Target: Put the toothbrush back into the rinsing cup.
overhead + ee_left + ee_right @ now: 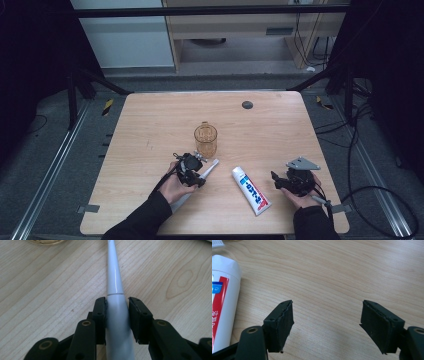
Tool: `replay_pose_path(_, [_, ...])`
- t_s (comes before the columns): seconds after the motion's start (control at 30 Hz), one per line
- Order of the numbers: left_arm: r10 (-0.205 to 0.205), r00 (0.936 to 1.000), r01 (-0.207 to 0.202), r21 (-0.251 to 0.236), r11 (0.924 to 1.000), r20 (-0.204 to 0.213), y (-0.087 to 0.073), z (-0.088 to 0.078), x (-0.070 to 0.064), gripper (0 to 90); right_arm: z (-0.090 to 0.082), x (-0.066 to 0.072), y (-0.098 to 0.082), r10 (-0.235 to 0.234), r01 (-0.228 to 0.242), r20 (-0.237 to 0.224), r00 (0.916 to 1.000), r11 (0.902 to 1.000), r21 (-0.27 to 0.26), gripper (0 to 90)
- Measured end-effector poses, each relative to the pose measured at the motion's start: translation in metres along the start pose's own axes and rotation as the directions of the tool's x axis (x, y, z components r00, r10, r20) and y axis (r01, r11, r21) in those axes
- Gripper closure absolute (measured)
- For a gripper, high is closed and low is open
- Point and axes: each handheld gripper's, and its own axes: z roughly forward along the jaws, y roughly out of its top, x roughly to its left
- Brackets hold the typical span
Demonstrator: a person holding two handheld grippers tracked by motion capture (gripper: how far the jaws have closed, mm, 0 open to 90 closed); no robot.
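Note:
A white toothbrush (208, 169) lies slanted on the wooden table (150, 125), its slim end pointing toward an amber glass cup (205, 139). My left gripper (196, 173) is shut on the thick handle. In the left gripper view both black pads press the sides of the toothbrush (115, 277), with the left gripper (117, 307) low over the wood. A white toothpaste tube (251, 190) with red and blue print lies to the right. My right gripper (276, 181) stands open just right of the tube. The right gripper (327, 315) has bare wood between its jaws, and the tube (222, 295) lies at their left.
A small dark round cap (247, 105) is set in the table near its far edge. The cup's base (46, 241) lies just beyond the toothbrush tip. Black frame bars and cables surround the table on the floor.

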Motion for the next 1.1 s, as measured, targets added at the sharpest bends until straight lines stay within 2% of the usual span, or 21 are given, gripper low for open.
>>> replay_pose_path(0.17, [0.003, 1.0000, -0.003, -0.018, 0.9998, 0.006, 0.001, -0.009, 0.002, 67.5, 0.000, 0.000, 0.000, 0.003, -0.003, -0.002, 1.0000, 1.0000, 0.002, 26.5])
replay_pose_path(0.43, [-0.006, 1.0000, 0.006, -0.078, 0.9969, 0.007, 0.001, -0.028, 0.006, 67.7, 0.000, 0.000, 0.000, 0.002, -0.002, -0.001, 1.0000, 1.0000, 0.001, 26.7])
replay_pose_path(0.7, [-0.013, 0.9999, 0.014, -0.180, 0.9836, 0.006, 0.000, -0.054, 0.009, 67.8, 0.000, 0.000, 0.000, 0.000, 0.000, 0.000, 1.0000, 1.0000, 0.001, 26.9])
replay_pose_path(0.87, [-0.020, 0.9998, 0.020, -0.241, 0.9702, 0.002, -0.001, -0.070, 0.010, 67.9, 0.000, 0.000, 0.000, 0.001, -0.001, -0.002, 1.0000, 1.0000, 0.001, 26.9])
replay_pose_path(1.0, [-0.028, 0.9996, 0.026, -0.306, 0.9517, -0.004, -0.003, -0.084, 0.011, 67.9, 0.001, 0.000, -0.001, 0.002, -0.002, -0.002, 1.0000, 1.0000, 0.001, 27.0])
replay_pose_path(1.03, [-0.028, 0.9996, 0.026, -0.306, 0.9517, -0.004, -0.003, -0.084, 0.011, 67.9, 0.001, 0.000, -0.001, 0.002, -0.002, -0.002, 1.0000, 1.0000, 0.001, 27.0])
replay_pose_path(1.07, [-0.032, 0.9994, 0.027, -0.337, 0.9411, -0.011, -0.004, -0.091, 0.012, 67.9, 0.001, 0.000, -0.001, -0.001, 0.001, 0.000, 1.0000, 1.0000, 0.002, 27.0])
replay_pose_path(1.1, [-0.035, 0.9993, 0.028, -0.347, 0.9375, -0.013, -0.004, -0.093, 0.013, 67.9, 0.001, 0.000, -0.001, 0.001, -0.001, -0.002, 1.0000, 1.0000, 0.001, 27.0])
